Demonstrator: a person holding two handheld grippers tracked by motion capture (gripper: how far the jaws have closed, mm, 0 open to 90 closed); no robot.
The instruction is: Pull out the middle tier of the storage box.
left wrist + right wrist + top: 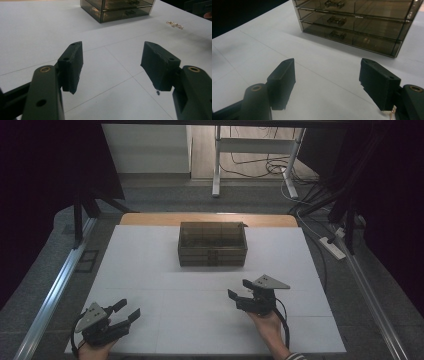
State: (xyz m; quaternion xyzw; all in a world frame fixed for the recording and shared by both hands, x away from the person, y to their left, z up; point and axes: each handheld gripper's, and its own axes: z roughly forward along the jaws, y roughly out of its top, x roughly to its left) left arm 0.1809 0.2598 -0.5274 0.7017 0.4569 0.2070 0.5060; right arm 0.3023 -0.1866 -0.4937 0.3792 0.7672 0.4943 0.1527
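- Two grippers sit low near the front edge of the white table (150, 250), each with its jaws spread wide and nothing between them.
- The left gripper (123, 313) is at the front left corner; the right gripper (240, 290) is further in, pointed toward the drawer box (212, 244).
- The drawer box, smoky and see-through with three drawers stacked, stands at the middle of the far half of the table, well apart from both grippers.
- A small gold clip (175, 24) lies on the table near the right gripper; in the right gripper view a glint of it (393, 110) shows just beside the right-hand jaw.
- The likely step is picking up that clip, so the right gripper should come down straddling it and close gently.
- Keep the jaw tips flat to the table, since the clip is thin and could skid away.
- The left gripper is best placed to pull a drawer handle (336, 20) squarely.
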